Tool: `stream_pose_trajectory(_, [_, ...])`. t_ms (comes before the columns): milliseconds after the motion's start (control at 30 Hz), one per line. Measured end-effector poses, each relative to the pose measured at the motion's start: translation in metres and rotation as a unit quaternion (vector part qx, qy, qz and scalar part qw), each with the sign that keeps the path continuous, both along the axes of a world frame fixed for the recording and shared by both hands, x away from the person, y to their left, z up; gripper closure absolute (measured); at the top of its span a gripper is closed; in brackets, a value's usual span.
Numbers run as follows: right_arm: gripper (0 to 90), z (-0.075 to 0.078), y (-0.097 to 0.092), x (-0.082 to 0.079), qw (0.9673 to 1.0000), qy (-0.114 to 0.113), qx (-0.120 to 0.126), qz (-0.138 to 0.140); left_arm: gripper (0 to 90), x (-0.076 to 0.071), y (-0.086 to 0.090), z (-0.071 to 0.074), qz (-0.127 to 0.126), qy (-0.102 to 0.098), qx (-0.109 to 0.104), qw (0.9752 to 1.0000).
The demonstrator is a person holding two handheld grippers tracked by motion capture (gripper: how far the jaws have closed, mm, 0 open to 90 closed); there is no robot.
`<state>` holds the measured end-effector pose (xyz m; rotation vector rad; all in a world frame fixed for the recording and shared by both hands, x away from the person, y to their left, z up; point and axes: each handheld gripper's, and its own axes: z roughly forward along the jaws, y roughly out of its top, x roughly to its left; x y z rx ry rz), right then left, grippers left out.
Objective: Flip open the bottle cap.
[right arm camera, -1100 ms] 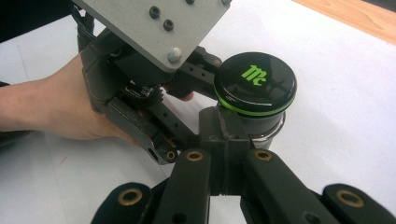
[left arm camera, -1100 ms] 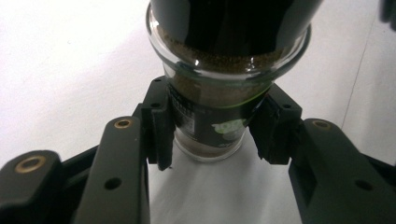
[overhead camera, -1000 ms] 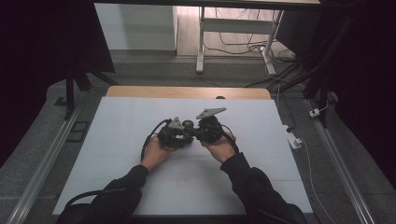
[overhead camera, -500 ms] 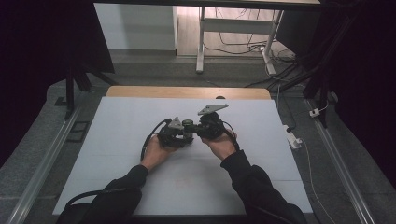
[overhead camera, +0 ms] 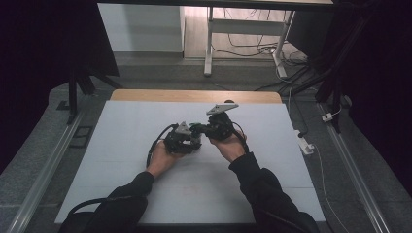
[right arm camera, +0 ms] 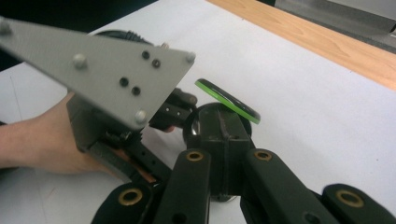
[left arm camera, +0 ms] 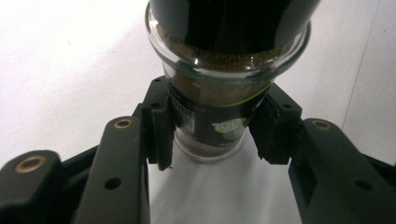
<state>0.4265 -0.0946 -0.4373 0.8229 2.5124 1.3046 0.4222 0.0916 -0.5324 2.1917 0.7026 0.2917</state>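
A small glass jar [left arm camera: 219,65] of brown powder with a dark label lies between the pads of my left gripper [left arm camera: 210,133], which is shut on its body. At mid-table the jar [overhead camera: 198,129] bridges the two grippers. My right gripper [right arm camera: 219,135] is shut on the jar's black cap [right arm camera: 208,114]. A thin green-rimmed flip lid [right arm camera: 227,100] stands tilted open above that cap. From above, the left gripper [overhead camera: 190,139] and right gripper [overhead camera: 208,130] face each other, almost touching. The left gripper's grey plate [right arm camera: 93,60] and the hand [right arm camera: 37,140] holding it appear close by in the right gripper view.
The white table top [overhead camera: 121,145] spreads wide on all sides of the hands, with a wooden strip [overhead camera: 194,95] along its far edge. A white power strip [overhead camera: 306,144] lies just off the right edge. Metal rails [overhead camera: 48,170] run along both sides.
The right gripper has lifted and tilted a little, its grey plate now higher and farther back. The left gripper has stayed put with the jar.
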Motion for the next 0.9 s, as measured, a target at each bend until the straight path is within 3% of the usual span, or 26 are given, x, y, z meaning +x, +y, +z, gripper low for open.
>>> stream_pose_trajectory(333, [90.0, 0.004, 0.001, 0.014, 0.9998, 0.0, 0.014, -0.013, 54.0, 0.0, 0.0, 0.0, -0.002, -0.001, 0.001, 1.0])
stream_pose_trajectory(500, [90.0, 0.0, 0.002, 0.021, 0.9998, 0.006, 0.008, -0.02, 54.0, 0.0, 0.0, 0.0, -0.002, 0.0, 0.001, 1.0])
stream_pose_trajectory(900, [87.8, 0.0, 0.0, 0.017, 0.9999, 0.005, -0.003, -0.014, 53.1, 0.0, -0.002, 0.002, 0.002, 0.003, 0.01, 0.9999])
